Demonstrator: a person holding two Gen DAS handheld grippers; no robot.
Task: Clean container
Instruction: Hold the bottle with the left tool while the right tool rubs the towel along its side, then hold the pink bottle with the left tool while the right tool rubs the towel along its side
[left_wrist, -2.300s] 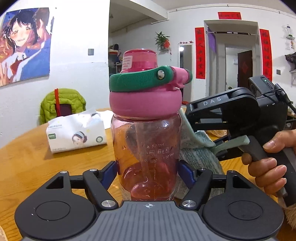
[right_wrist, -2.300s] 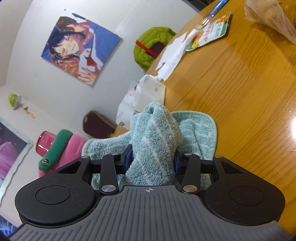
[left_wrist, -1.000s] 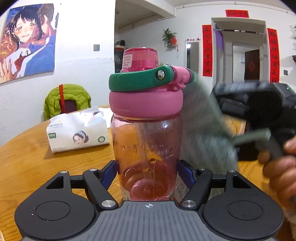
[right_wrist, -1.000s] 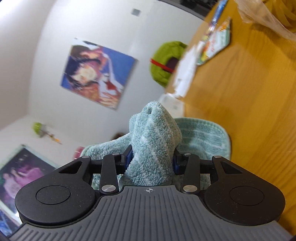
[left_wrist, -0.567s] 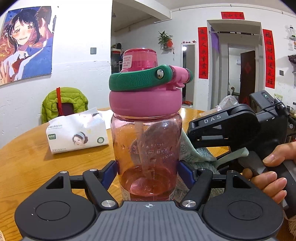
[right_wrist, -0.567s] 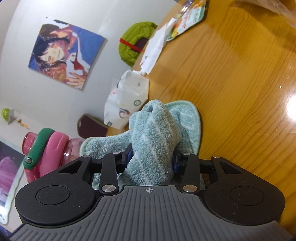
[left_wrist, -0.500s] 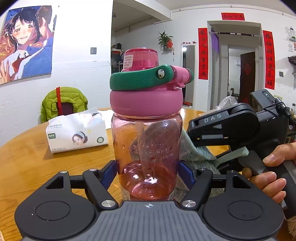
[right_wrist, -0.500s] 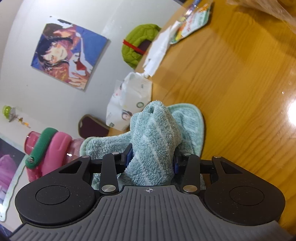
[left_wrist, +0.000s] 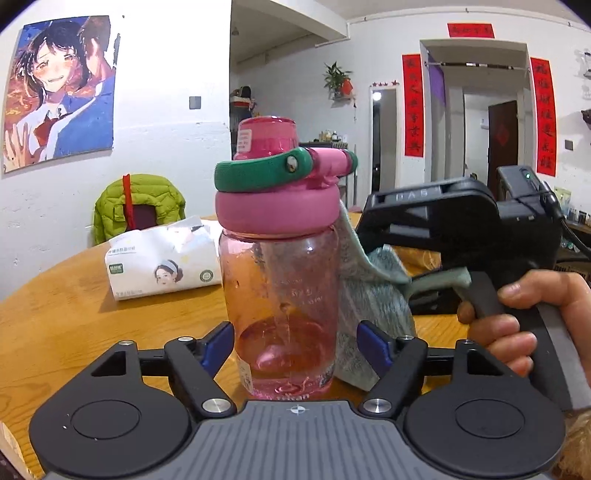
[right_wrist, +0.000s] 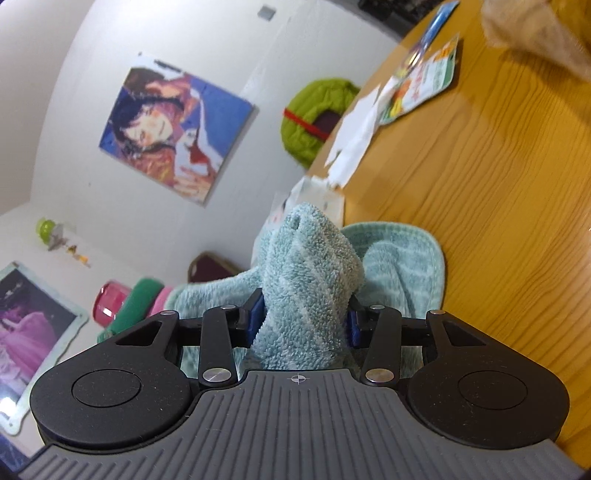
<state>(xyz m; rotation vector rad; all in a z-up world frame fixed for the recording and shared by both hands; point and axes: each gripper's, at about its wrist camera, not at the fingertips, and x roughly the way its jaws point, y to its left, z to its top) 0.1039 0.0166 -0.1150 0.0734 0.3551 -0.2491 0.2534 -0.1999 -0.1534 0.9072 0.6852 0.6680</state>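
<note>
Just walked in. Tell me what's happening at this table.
A person is wiping down a pink water bottle with two handheld grippers. The left gripper clamps the bottle's lower body, upright on the wooden table. The right gripper is shut on a bunched teal towel, which is pressed against the bottle's far right side just below the lid.

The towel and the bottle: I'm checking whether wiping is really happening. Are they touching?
Touching. In the left wrist view the teal towel lies flat against the pink bottle on its right side, just under the lid, no gap showing.
</note>
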